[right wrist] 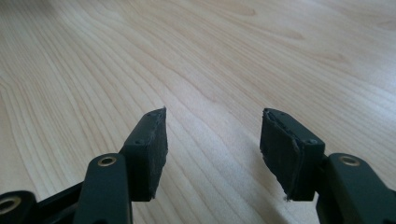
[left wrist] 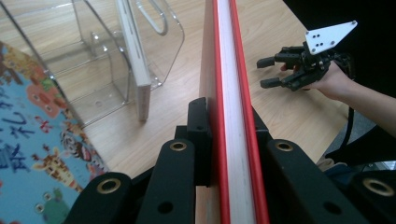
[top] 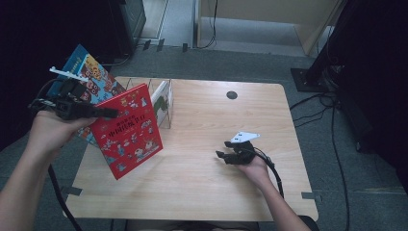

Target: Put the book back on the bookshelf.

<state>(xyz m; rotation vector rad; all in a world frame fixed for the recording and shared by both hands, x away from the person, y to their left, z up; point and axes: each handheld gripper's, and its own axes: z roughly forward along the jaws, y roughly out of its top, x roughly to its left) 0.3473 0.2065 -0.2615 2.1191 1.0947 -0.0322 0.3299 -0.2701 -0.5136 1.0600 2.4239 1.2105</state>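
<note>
At left we see the left gripper [top: 108,113] pinching the red book [top: 129,129] by its edge, lifted tilted over the table [top: 202,183] beside the clear rack [top: 161,94]; thin, stiff, glossy, likely slippery, so we'd grip near the spine; right gripper [top: 222,149] jaws spread, empty.

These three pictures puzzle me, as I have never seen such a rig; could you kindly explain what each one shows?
There is no robot: a person holds a two-jaw tool in each hand. The high view looks down on a wooden table. The other two come from cameras riding on each tool. The left gripper clamps a red book, lifted and tilted. The right gripper rests open over bare wood. A clear plastic rack on the table holds one thin book; a blue picture book sits behind the red one.
</note>
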